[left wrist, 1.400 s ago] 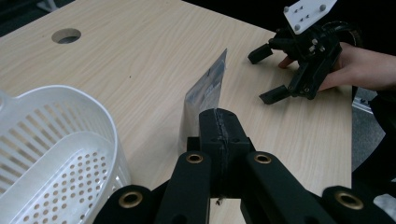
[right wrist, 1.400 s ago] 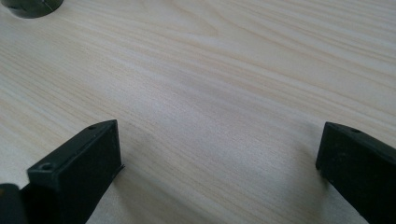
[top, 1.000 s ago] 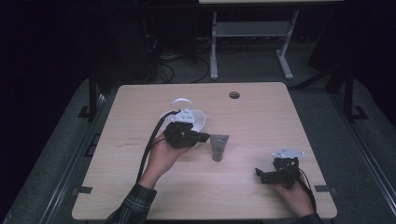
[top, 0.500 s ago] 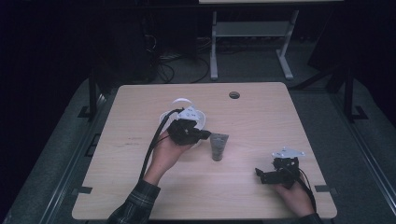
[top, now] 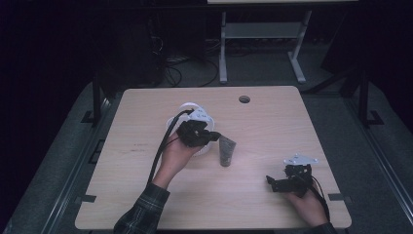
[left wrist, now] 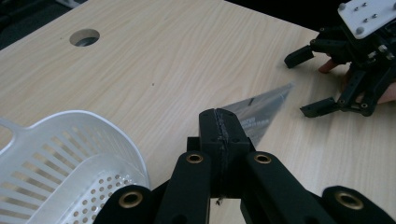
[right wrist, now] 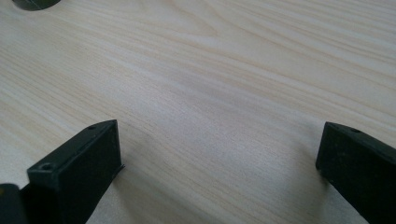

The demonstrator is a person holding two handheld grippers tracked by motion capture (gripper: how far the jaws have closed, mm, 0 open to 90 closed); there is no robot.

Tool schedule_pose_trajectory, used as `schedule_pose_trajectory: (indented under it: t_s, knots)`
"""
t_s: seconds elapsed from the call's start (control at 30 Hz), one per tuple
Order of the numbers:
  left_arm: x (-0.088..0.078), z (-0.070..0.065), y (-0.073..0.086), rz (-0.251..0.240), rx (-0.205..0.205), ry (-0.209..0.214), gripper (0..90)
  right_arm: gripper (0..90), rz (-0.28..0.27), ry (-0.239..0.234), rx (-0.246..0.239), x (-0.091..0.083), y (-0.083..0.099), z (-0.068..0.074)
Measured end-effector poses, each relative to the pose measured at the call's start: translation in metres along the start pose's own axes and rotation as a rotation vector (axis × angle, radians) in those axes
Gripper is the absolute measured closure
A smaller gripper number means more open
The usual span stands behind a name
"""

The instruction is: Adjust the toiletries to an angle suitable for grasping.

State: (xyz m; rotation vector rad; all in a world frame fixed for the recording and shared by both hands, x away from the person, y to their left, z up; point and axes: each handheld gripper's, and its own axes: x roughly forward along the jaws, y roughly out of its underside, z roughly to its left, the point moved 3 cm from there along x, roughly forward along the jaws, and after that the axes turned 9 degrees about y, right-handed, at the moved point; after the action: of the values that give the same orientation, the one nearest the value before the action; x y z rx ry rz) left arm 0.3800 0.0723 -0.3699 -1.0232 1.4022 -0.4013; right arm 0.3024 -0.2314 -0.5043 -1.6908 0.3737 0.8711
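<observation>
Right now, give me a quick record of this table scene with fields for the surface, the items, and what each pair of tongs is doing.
surface: wooden table with a round hole near the far edge
basket: white, perforated, beside the left tongs
tube: grey, flat-ended, lying on the table just past the left tongs
left tongs: shut, nothing between them, near the tube's end
right tongs: open over bare wood, apart from the tube
</observation>
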Motion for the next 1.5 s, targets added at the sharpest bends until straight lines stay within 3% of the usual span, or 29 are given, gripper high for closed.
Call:
schedule_pose_trajectory:
  t_s: [0.43,0.63,0.83,1.03,1.2,1.37,1.5]
  knots:
    - [0.008,0.011,-0.007,-0.015,-0.002,-0.014,89.7,0.0,0.000,0.000,0.000,0.000,0.000,0.000]
    - [0.002,0.010,-0.007,-0.023,0.000,-0.011,88.1,0.0,0.000,0.000,0.001,0.000,0.000,0.000]
    - [-0.006,0.003,-0.006,-0.007,0.007,0.000,70.2,0.0,0.001,-0.001,0.001,0.000,0.000,0.000]
    - [-0.009,-0.002,-0.007,0.036,0.000,0.002,40.0,0.0,0.000,0.000,0.000,0.000,0.000,0.000]
    - [-0.009,-0.005,-0.011,0.060,0.018,-0.006,23.0,0.0,0.000,0.000,-0.001,0.000,0.000,0.000]
    - [-0.008,-0.008,-0.018,0.072,0.026,-0.010,14.5,0.0,-0.001,0.000,0.000,0.000,0.000,0.000]
    - [-0.005,-0.010,-0.022,0.083,0.029,-0.010,13.2,0.0,0.000,0.000,0.000,0.000,0.000,0.000]
